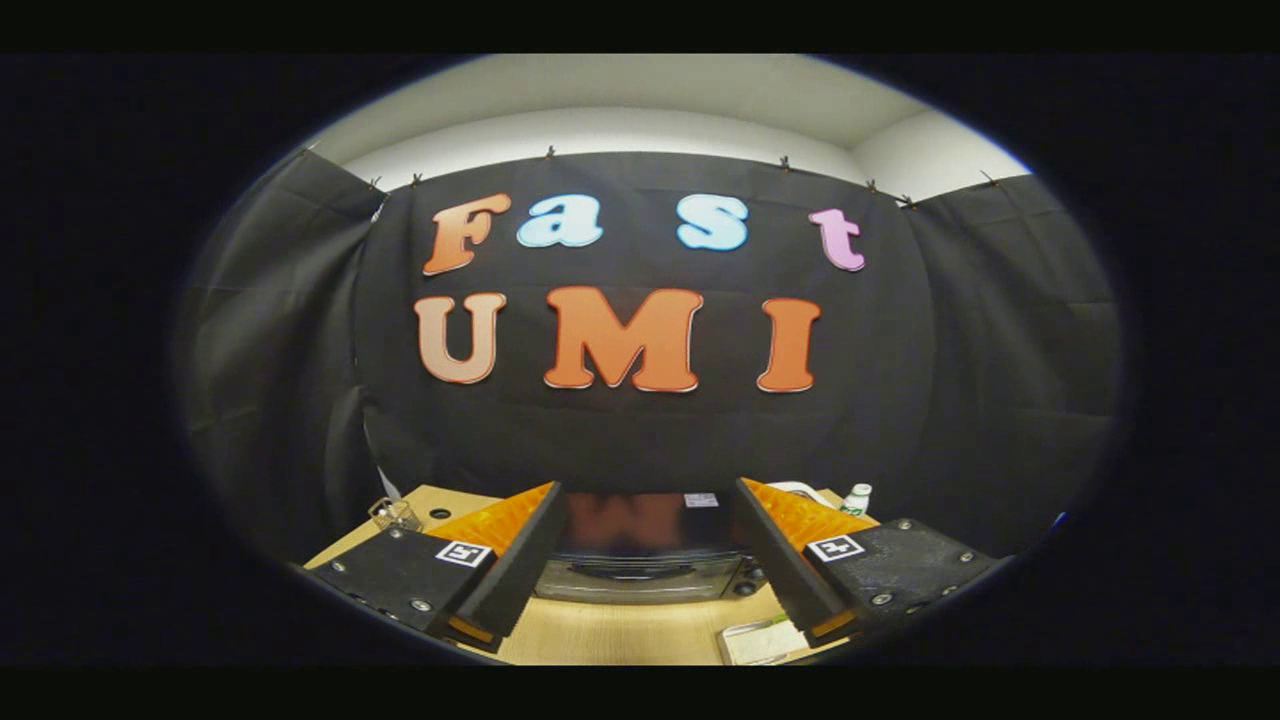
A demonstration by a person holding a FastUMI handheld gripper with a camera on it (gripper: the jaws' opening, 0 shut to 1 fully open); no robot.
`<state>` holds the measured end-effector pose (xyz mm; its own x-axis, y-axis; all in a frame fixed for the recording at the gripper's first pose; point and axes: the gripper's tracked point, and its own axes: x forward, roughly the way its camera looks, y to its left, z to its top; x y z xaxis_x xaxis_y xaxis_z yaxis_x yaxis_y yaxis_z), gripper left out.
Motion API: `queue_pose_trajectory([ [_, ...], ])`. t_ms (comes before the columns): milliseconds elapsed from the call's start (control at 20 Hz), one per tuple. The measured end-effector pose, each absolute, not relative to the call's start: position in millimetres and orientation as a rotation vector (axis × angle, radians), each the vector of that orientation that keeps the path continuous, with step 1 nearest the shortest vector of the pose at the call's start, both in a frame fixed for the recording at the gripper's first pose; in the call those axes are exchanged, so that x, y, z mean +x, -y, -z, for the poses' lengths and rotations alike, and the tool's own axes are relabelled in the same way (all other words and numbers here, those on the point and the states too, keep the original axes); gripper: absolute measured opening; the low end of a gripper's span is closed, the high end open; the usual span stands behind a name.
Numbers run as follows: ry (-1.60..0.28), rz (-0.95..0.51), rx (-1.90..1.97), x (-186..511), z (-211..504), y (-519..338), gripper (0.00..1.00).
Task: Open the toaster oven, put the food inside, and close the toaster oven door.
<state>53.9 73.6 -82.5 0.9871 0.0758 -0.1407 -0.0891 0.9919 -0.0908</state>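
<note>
The gripper (640, 560) hangs above the wooden counter (620, 635) with its fingers (520, 560) spread wide and nothing held between them. Seen through the gap, beyond the fingertips, the toaster oven (640, 560) stands at the far side of the counter against the black cloth wall, its glossy dark top facing the camera and a paler metal front band below it; the door looks closed, though the handle cannot be made out clearly. Near the right finger, a pale tray (760, 640) lies on the counter, possibly carrying the food, but what is on it is too small to tell. A small white bottle (856, 498) stands beyond the right finger, and a clear glass object (395, 514) sits beyond the left one. The oven is probably rigid and fairly heavy, so it should stay put while its hinged door is pulled; the handle along the door's upper edge would be the place to hook or pinch. Its smooth surfaces may be slippery, so a firm, squared grip seems wise.
</note>
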Motion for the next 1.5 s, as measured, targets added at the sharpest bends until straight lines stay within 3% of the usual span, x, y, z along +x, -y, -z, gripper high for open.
queue_pose_trajectory([
  [800, -0.484, -0.105, -0.133, 144, 254, -77, 0.99],
  [1500, -0.579, -0.114, -0.141, 120, 275, -73, 0.99],
])
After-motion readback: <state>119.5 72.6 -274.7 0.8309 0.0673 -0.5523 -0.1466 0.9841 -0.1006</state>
